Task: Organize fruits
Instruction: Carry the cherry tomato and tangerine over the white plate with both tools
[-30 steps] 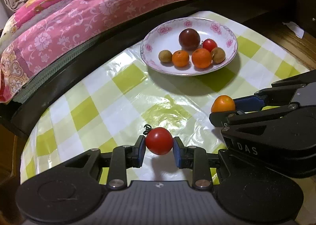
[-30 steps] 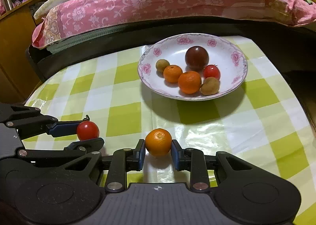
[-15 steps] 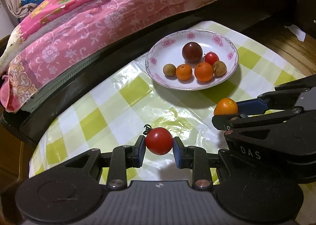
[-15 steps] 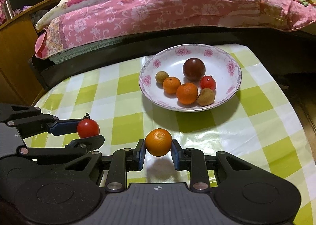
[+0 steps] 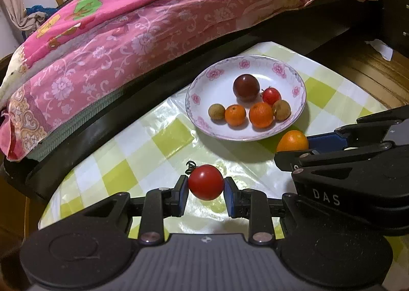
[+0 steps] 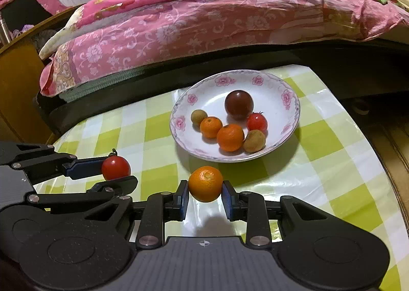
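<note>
My left gripper (image 5: pixel 206 190) is shut on a red tomato (image 5: pixel 206 182) with a green stem and holds it above the checked tablecloth. My right gripper (image 6: pixel 205 192) is shut on an orange mandarin (image 6: pixel 205 183), also held above the cloth. Each gripper shows in the other's view: the mandarin (image 5: pixel 292 141) at the right, the tomato (image 6: pixel 116 167) at the left. A white floral plate (image 5: pixel 204 86) (image 6: pixel 268 84) stands beyond both grippers. It holds several fruits: a dark plum (image 5: pixel 246 87), a small tomato, two mandarins and two brownish fruits.
A bed with a pink floral quilt (image 5: pixel 133 33) runs along the far edge of the small table (image 5: pixel 168 135). A wooden cabinet (image 6: pixel 15 81) stands at the left in the right wrist view. Wooden floor (image 5: pixel 363 68) lies to the right.
Both grippers have risen and drawn back from the plate with their fruits still held; the plate looks smaller and farther, and more of the bed shows.
</note>
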A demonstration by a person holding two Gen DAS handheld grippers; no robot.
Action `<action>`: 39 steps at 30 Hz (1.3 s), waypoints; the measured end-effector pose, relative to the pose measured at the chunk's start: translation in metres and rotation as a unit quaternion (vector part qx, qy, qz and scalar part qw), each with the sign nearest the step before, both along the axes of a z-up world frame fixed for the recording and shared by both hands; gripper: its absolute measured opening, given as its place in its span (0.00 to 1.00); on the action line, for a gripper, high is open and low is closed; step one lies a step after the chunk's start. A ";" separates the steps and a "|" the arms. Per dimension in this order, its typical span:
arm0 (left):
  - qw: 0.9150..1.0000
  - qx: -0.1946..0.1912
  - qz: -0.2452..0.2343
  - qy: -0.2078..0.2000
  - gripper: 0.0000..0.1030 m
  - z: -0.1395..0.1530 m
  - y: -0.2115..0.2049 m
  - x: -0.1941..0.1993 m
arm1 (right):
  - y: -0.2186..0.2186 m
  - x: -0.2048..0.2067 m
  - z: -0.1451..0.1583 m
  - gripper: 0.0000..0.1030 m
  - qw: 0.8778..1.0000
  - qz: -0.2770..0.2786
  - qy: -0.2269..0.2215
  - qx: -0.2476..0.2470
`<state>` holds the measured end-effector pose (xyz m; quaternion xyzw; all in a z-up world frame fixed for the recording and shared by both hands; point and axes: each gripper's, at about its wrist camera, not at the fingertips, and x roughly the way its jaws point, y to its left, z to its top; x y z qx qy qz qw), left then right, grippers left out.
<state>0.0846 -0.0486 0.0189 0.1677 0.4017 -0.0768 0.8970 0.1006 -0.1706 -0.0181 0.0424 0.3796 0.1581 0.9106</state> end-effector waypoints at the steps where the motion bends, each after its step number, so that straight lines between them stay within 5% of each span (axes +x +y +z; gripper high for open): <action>1: 1.000 -0.001 -0.001 -0.001 0.36 0.000 0.000 0.001 | -0.001 0.001 0.001 0.24 1.000 -0.001 0.000 0.002; 39: 0.999 -0.019 -0.014 -0.032 0.35 0.011 -0.014 0.043 | -0.019 0.037 0.012 0.25 0.999 -0.038 -0.027 0.027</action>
